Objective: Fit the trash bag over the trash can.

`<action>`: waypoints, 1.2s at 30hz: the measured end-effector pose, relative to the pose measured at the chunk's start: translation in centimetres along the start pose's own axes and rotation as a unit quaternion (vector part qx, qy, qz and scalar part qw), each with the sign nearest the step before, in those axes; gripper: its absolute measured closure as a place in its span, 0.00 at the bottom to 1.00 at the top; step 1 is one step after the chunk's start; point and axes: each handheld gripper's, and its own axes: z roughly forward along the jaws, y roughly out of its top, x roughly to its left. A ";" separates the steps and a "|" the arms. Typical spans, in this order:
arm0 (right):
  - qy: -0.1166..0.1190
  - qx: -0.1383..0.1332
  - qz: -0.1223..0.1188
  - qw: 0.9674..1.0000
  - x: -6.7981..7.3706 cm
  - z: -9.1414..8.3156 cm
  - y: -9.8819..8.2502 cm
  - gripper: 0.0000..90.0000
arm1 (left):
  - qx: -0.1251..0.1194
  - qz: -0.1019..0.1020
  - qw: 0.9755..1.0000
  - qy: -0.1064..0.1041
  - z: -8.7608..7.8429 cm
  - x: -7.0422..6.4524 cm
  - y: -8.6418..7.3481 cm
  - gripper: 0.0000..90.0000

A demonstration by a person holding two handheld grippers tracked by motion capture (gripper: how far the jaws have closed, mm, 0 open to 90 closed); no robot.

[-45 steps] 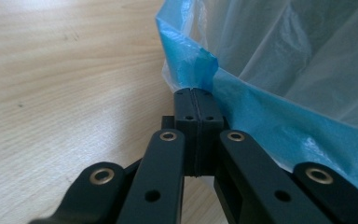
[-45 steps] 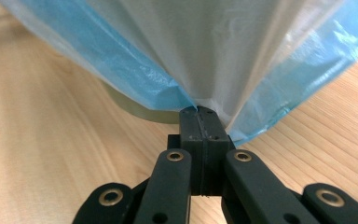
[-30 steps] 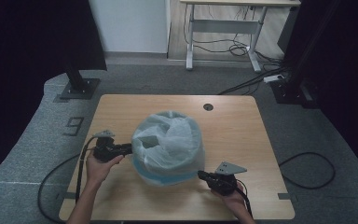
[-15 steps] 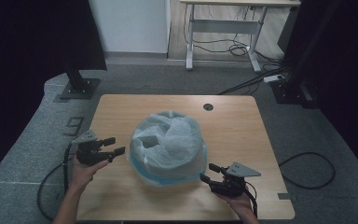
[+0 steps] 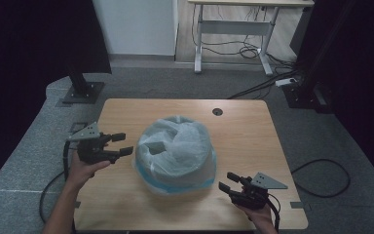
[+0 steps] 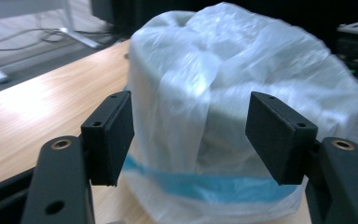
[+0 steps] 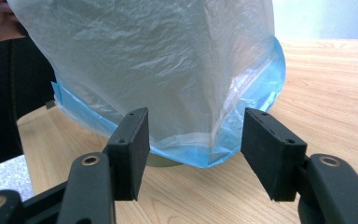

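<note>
Wooden table (image 5: pixel 253 131) bare toward its edges, bag-covered bin (image 5: pixel 177 153) central, left tool (image 5: pixel 121 145) and right tool (image 5: pixel 228 182) just opened wide, apart from it.

Bare tabletop (image 5: pixel 243 126) all around the bagged bin (image 5: pixel 177 151), the sole obstacle.

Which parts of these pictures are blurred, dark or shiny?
High view: the room's left and right edges are nearly black, while the wooden table is evenly lit. Left gripper view: the plastic bag is soft with blur, and the near jaws look sharper. Right gripper view: the bag's blue band is crisp, and the wood carries a pale sheen.
</note>
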 end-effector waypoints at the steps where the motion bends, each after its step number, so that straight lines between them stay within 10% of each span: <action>1: 0.000 -0.001 0.000 1.000 -0.1 -0.1 0.0 0.45 | 0.004 0.003 1.000 -0.003 0.3 0.1 0.5 0.35; 19: -0.011 0.000 -0.003 1.000 -0.7 -1.5 -0.4 0.47 | 0.071 0.015 0.997 -0.011 7.0 -0.9 5.4 0.36; 24: -0.013 0.003 -0.003 1.000 -0.7 -1.5 -0.3 0.47 | 0.100 0.026 0.995 0.020 8.4 -1.8 6.8 0.35; 36: -0.030 0.010 0.009 0.999 -0.9 -1.7 -0.5 0.48 | 0.146 0.040 0.989 0.000 12.6 -4.4 9.6 0.33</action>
